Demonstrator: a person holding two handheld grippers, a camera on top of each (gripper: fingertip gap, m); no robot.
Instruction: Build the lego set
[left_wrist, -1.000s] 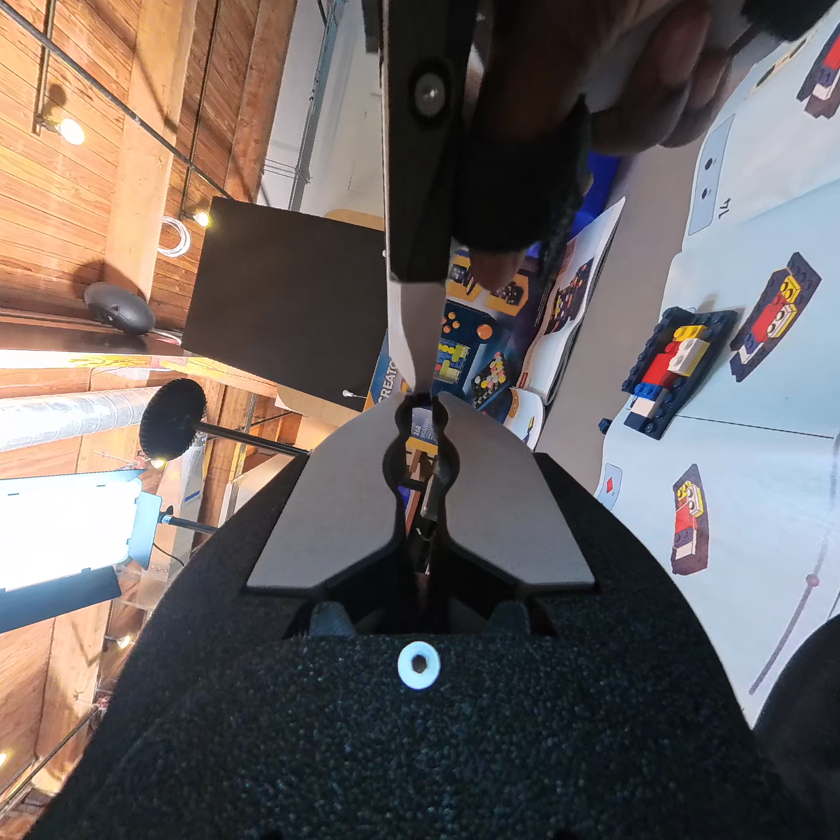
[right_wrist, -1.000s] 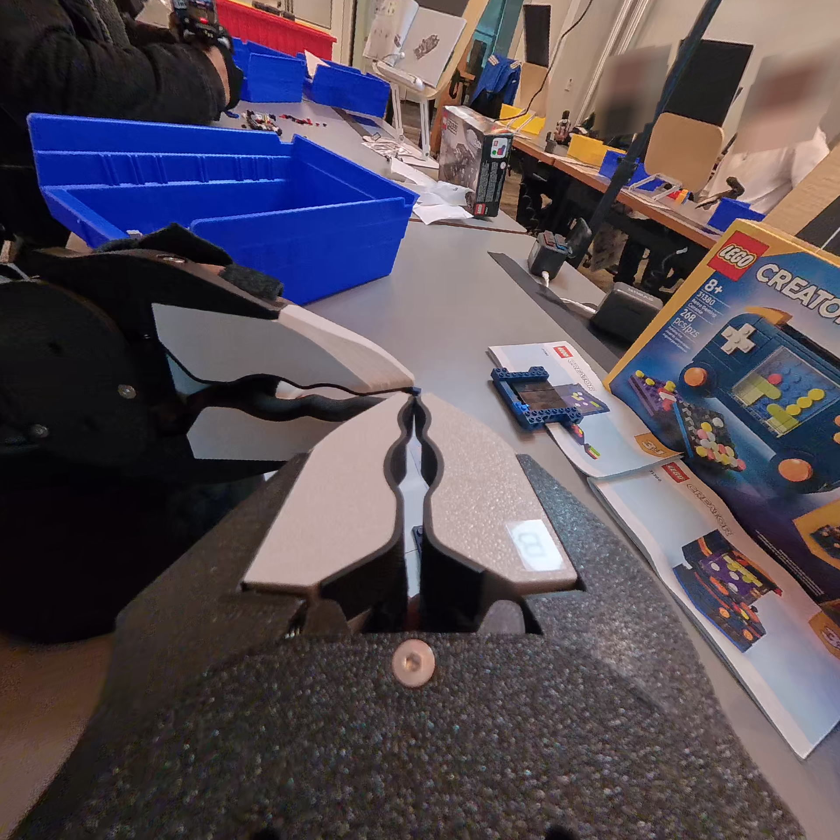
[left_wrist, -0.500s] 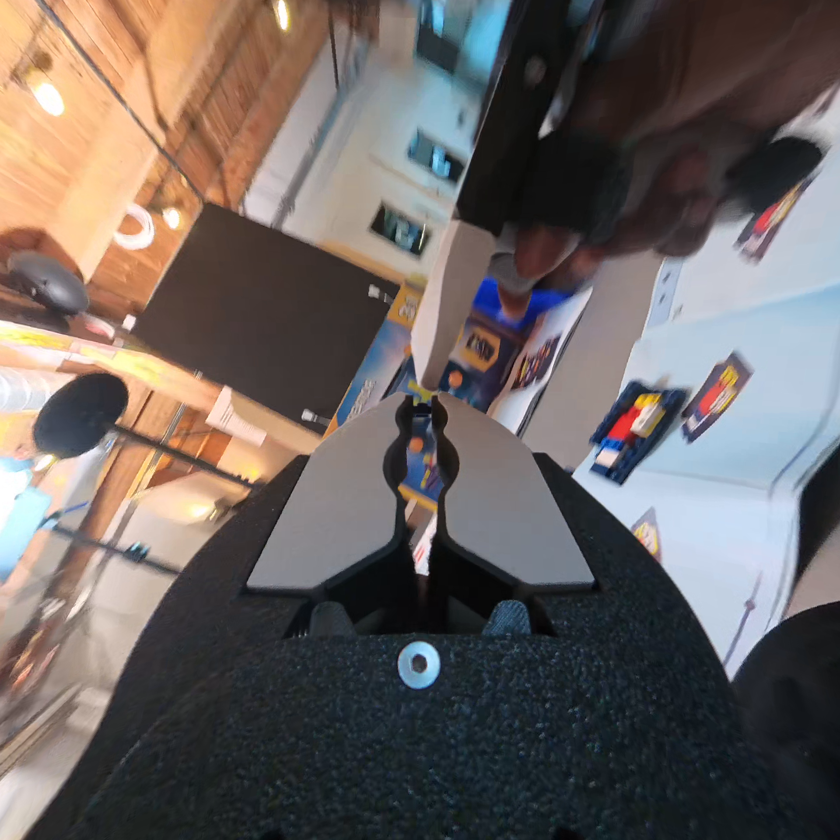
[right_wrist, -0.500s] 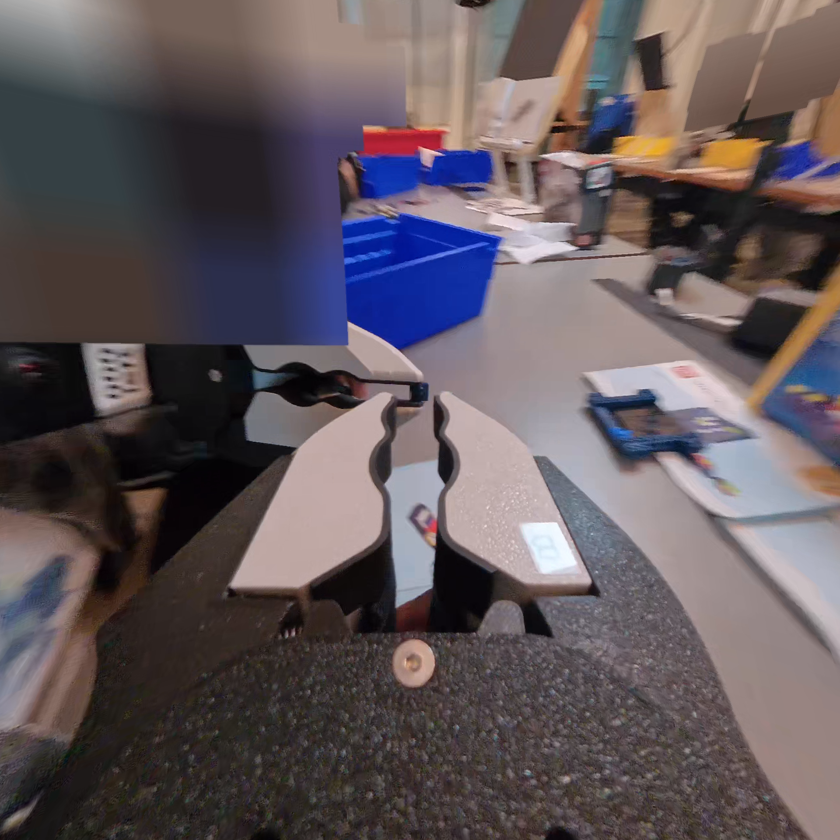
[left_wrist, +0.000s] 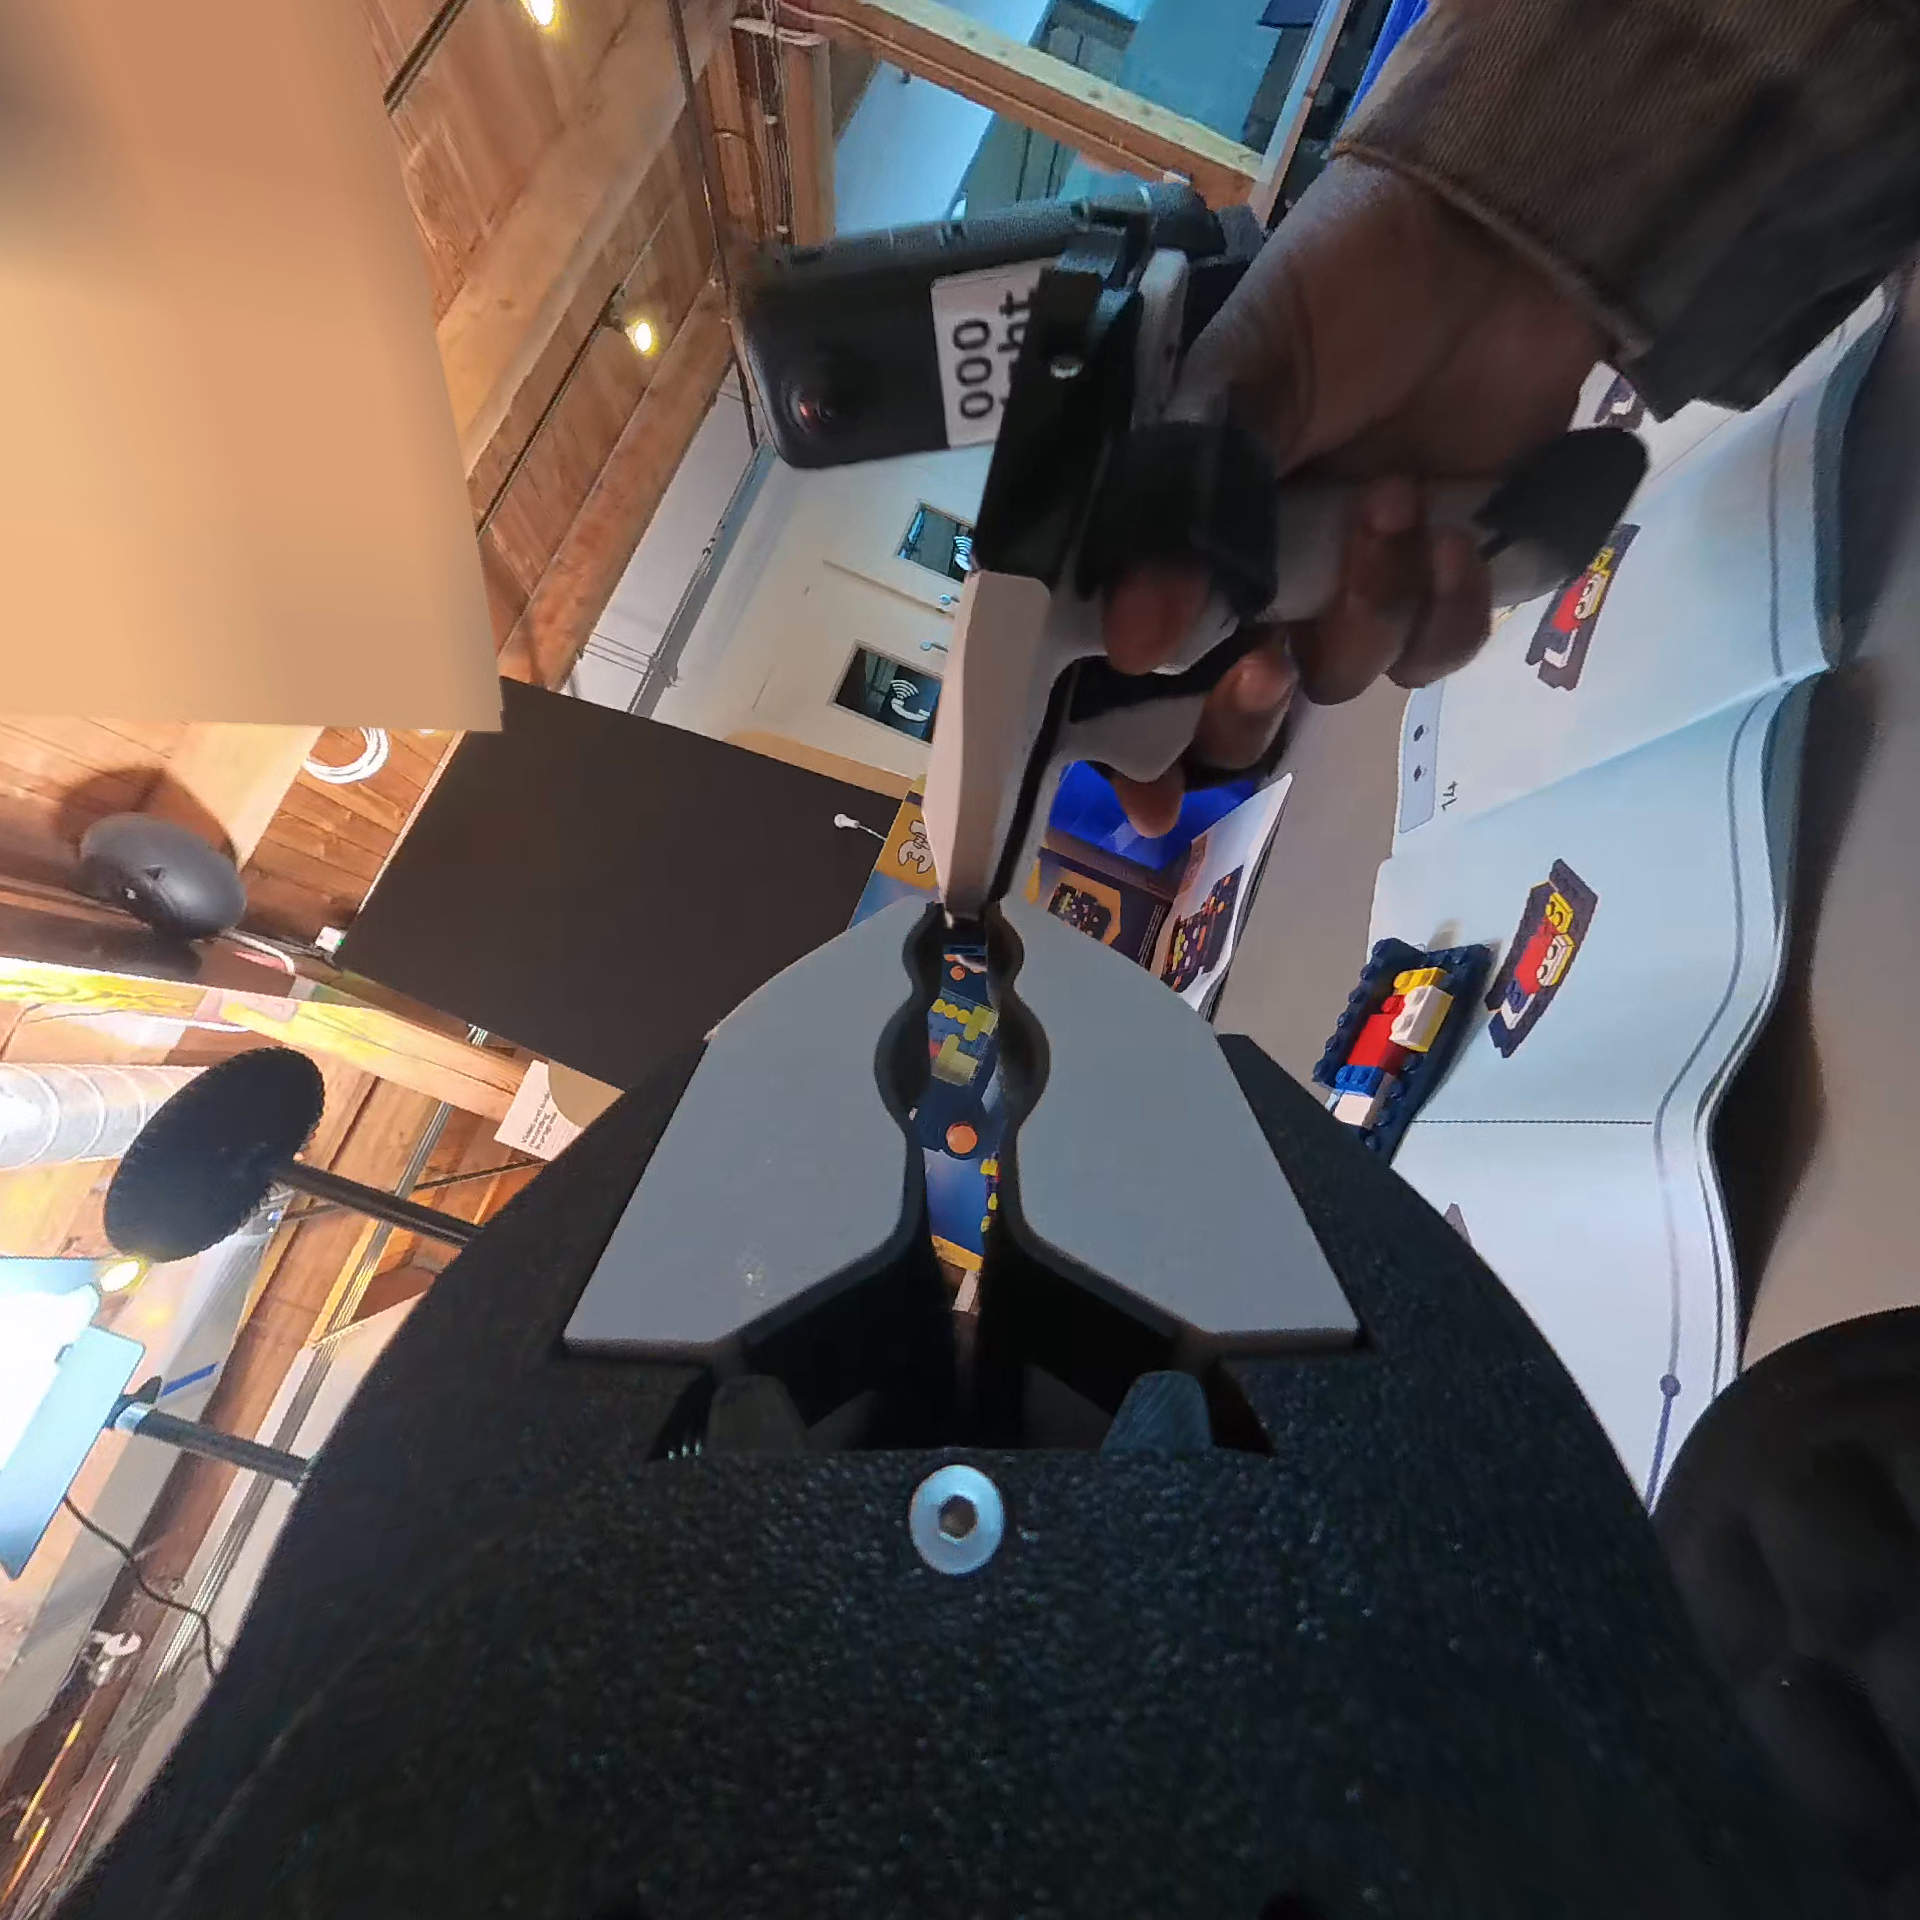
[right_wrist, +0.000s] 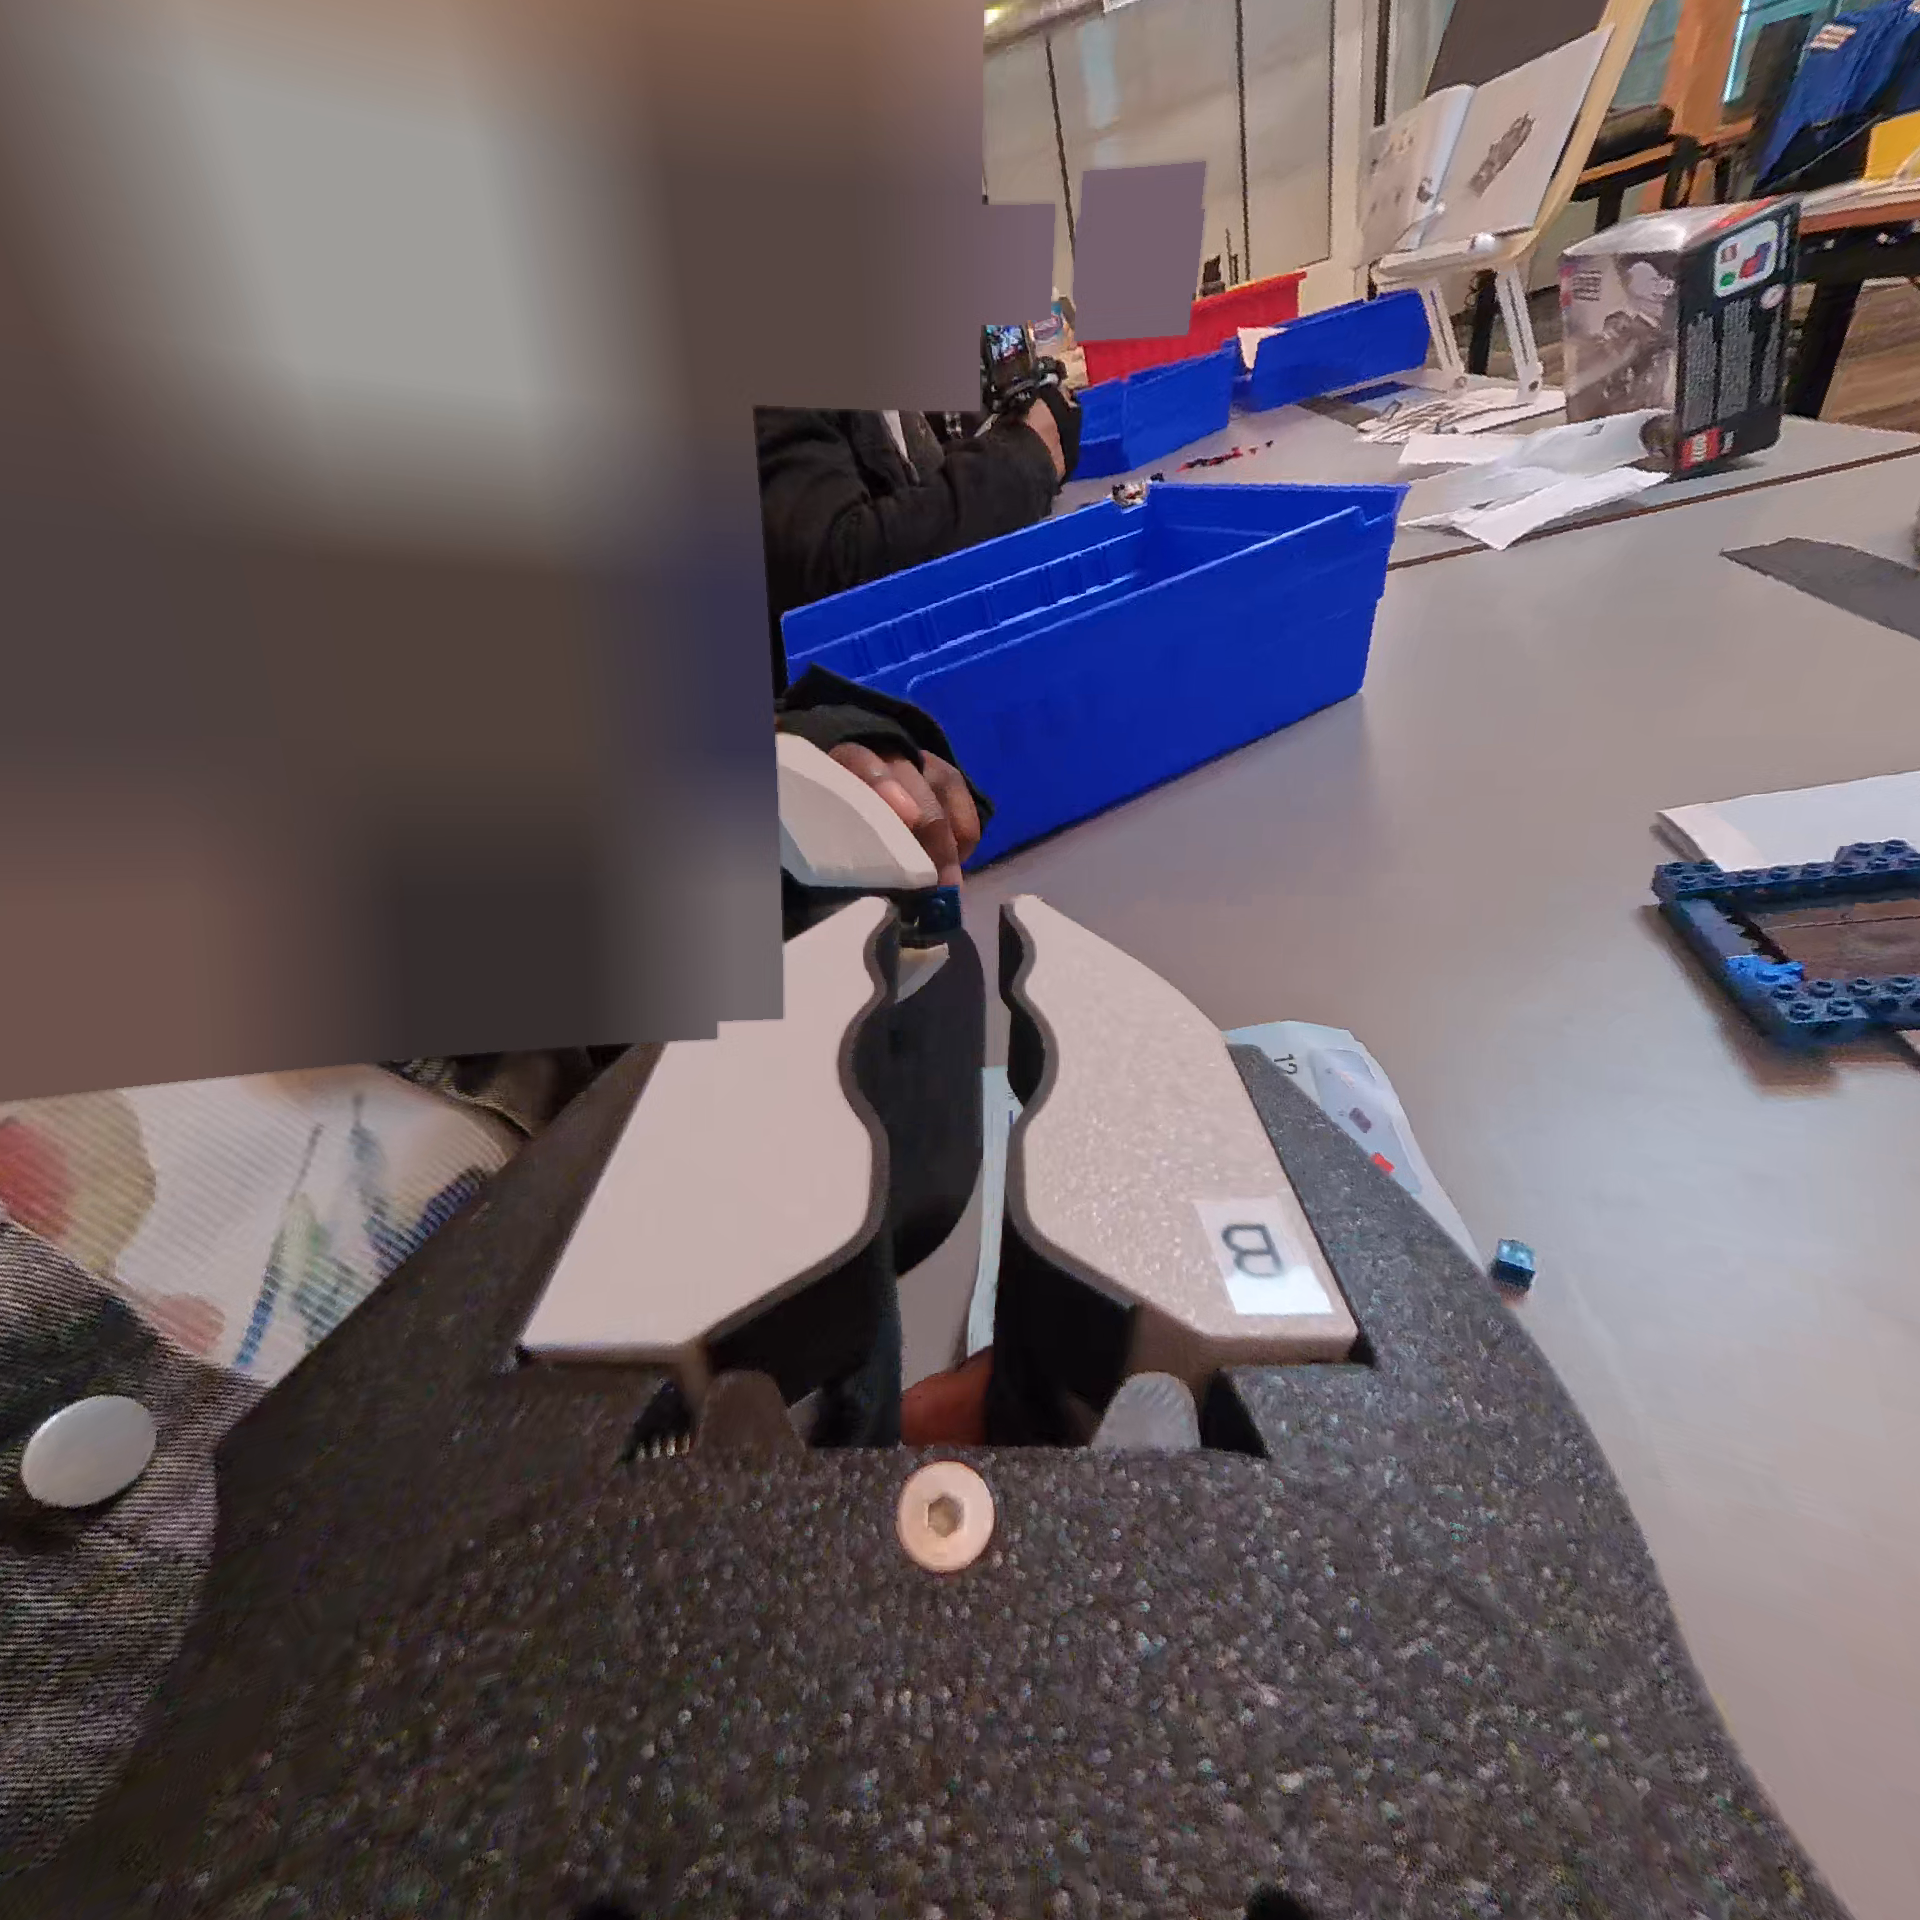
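L gripper pinches blue piece (half hidden).

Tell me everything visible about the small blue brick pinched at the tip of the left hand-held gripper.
The small blue brick is a tiny dark-blue plastic piece with what looks like a stud on its facing side. It is held in the air at the very tip of the left hand-held gripper, between its pale fingers, above the grey table. It sits just ahead of the right hand-held gripper, whose jaws are apart and not touching it. In the left wrist view it shows only as a blue sliver.
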